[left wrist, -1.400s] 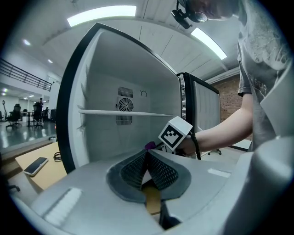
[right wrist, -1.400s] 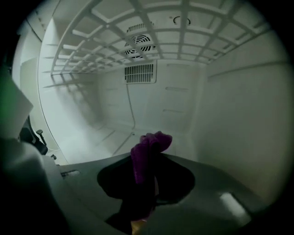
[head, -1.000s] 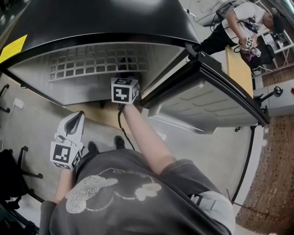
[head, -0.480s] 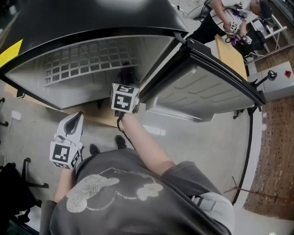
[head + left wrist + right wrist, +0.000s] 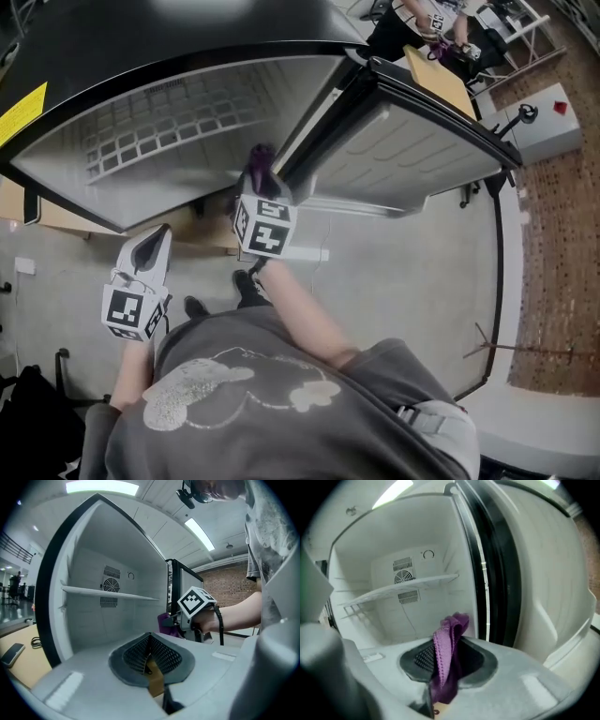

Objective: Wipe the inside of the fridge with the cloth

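Your right gripper (image 5: 259, 178) had drawn back from deeper in the fridge (image 5: 187, 178) toward the front lip of the opening, near the centre of the head view, and its marker cube sat lower in the frame than a second earlier. Its tongs were clamped on the purple cloth (image 5: 449, 644), which stood up between them in a bunched fold, with the loose top flopping toward the right. Beyond it, in the right gripper view, lay the pale back wall with its vents and a white shelf (image 5: 408, 588) running across the middle; the open door (image 5: 412, 159) filled the right side. Your left gripper (image 5: 157, 239) hung at lower left of the head view, outside the cabinet, its tongs pressed together on nothing. Wiping was not in contact at this moment: the cloth touched no wall. From here, the main risk seemed to be the narrow pinch. Dragging the fold across a wall could pull it free, or leave the bare jaw tips scraping the liner. The loose end could also snag on the shelf's front edge.
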A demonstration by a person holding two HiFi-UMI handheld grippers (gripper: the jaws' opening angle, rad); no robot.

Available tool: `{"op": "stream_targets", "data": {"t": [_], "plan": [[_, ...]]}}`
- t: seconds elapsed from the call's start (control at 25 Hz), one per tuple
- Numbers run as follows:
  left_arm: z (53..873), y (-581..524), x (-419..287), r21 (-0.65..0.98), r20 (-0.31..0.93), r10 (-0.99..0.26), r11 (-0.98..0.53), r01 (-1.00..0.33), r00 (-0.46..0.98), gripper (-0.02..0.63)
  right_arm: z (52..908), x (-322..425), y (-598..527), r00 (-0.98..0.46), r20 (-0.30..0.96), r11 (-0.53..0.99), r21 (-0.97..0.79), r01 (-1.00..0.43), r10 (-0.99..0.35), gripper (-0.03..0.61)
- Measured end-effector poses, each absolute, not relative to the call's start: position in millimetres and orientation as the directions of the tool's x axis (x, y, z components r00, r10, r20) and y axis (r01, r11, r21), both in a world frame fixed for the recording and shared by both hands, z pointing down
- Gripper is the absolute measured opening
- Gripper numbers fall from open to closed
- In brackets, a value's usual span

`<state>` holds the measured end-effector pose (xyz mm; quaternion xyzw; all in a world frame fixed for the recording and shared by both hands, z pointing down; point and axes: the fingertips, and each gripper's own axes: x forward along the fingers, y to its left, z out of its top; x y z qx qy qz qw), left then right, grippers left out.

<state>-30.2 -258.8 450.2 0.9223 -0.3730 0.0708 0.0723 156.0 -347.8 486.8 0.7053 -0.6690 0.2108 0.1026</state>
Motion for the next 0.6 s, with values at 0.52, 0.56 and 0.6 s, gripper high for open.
{"op": "stream_targets", "data": {"t": [0.52,0.56,0.6], "plan": [[433.3,-247.8,-109.2,-0.020,0.219,-0.812,-0.558,-0.829,0.541,0.018,447.7,126.2,-301.4,-0.177,0.263,0.134,-0.174,-0.976,-0.949,0.084],[429.0,-245.0,-109.7,-0.020,0.218,-0.825,-0.539,-0.842,0.522,0.018,448.0,127.0,-301.4,-0.192,0.256,0.150,-0.175,-0.973,-0.947,0.084],[424.8,-241.9,-108.5,-0.022,0.215,-0.834,-0.524,-0.852,0.507,0.018,449.2,128.0,-301.7,-0.209,0.249,0.169,-0.173,-0.970,-0.946,0.084]]}}
